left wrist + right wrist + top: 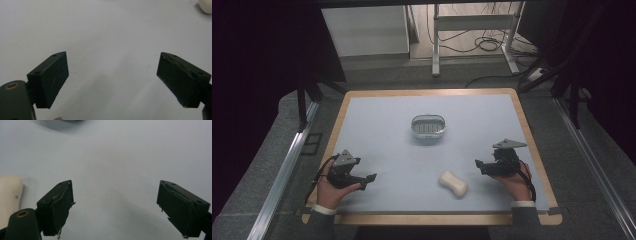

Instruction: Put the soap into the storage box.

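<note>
The left gripper (371, 177) and the right gripper (478, 163) are being held low over the tabletop (377, 125), fingers (48, 80) spread wide with nothing between them. The cream soap bar (454, 184) is lying between both, nearer the right one, well apart from the metal dish (428, 126).

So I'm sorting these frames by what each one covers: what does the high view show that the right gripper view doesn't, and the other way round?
High view alone: the whole oval metal soap dish mid-table, the left gripper in the person's left hand, the wooden table edge, the floor and cables behind.

Right gripper view alone: a close look at its black jaw pads, wide apart with nothing between them, over bare mat.

Both: the pale blue mat, the cream waisted bar of soap lying loose, and the right gripper.
</note>
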Demonstrator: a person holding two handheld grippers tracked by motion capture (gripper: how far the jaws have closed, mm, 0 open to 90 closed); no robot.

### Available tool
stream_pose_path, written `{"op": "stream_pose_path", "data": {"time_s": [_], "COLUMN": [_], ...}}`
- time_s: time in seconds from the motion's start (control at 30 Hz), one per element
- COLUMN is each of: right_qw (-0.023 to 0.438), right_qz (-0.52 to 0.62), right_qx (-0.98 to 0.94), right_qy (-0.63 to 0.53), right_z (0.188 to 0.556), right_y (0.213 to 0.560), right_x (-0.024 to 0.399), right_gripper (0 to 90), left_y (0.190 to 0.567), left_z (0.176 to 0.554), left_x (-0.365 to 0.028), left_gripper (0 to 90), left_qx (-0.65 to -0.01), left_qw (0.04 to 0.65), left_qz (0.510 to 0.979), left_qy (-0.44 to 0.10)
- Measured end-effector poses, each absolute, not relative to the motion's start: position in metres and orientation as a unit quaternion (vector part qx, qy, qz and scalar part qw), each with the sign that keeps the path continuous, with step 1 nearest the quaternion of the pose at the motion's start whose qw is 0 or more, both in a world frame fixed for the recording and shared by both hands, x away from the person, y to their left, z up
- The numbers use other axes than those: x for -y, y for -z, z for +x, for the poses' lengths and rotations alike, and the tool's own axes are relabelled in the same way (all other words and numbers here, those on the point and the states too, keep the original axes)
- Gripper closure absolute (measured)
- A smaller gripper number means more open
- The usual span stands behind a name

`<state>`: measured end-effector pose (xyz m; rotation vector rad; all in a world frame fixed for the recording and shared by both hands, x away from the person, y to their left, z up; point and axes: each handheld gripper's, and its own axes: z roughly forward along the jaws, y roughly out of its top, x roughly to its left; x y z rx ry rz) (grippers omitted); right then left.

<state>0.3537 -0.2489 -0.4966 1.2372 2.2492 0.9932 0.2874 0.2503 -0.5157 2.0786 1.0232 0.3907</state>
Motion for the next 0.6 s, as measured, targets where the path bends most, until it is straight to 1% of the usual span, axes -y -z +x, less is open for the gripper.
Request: {"op": "stream_pose_path", "data": {"time_s": [0.37,0.53,0.6], "right_qw": [0.183,0.181,0.173], "right_qz": [0.413,0.401,0.398], "right_qx": [-0.823,-0.831,-0.830], "right_qy": [-0.346,-0.341,-0.349], "right_z": [0.347,0.346,0.345], "right_y": [0.490,0.480,0.475], "right_x": [0.235,0.232,0.232], "right_gripper": [16.4,18.7,19.5], "left_y": [0.509,0.510,0.510], "left_z": [0.283,0.282,0.282], "left_x": [-0.252,-0.253,-0.253], "left_gripper": [11.0,11.1,11.1], "left_qx": [-0.400,-0.400,-0.400], "left_qw": [0.395,0.395,0.394], "left_qz": [0.813,0.813,0.813], "left_qy": [-0.155,-0.154,-0.153]}}
